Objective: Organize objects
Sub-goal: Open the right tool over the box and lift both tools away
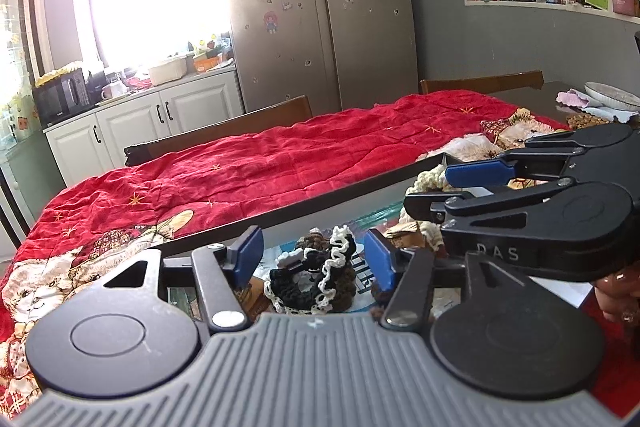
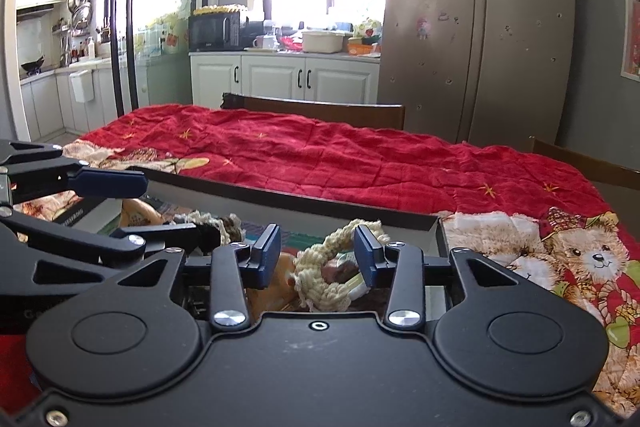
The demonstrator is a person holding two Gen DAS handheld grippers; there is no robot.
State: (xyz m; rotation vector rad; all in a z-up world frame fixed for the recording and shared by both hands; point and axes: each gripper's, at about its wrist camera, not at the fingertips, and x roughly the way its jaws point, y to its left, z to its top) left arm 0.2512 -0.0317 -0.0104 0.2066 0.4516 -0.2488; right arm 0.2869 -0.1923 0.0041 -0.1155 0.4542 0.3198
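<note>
Both grippers poised over the shallow dark-rimmed box (image 2: 434, 227), which lies at the near edge of the red quilt (image 2: 340, 155) and serves as the collecting place for the crocheted pieces. Left gripper (image 1: 314, 259): jaws apart, blue pads clear on either side of the black-and-white crocheted piece (image 1: 320, 275), which lies inside the box beside a brown crocheted item; nothing is clamped, which suggests a piece just set down or about to be taken. Right gripper (image 2: 317, 255): jaws narrowly apart around a cream crocheted cord (image 2: 320, 267), also inside the box, toward its right-hand end; whether the pads touch the yarn cannot be settled, but they appear free of it. Both tools tilt gently downward toward the box interior, side by side, the right one crossing just beyond the left in the left wrist view. Beyond the box the quilt is bare of task items, so the sorting appears well advanced
</note>
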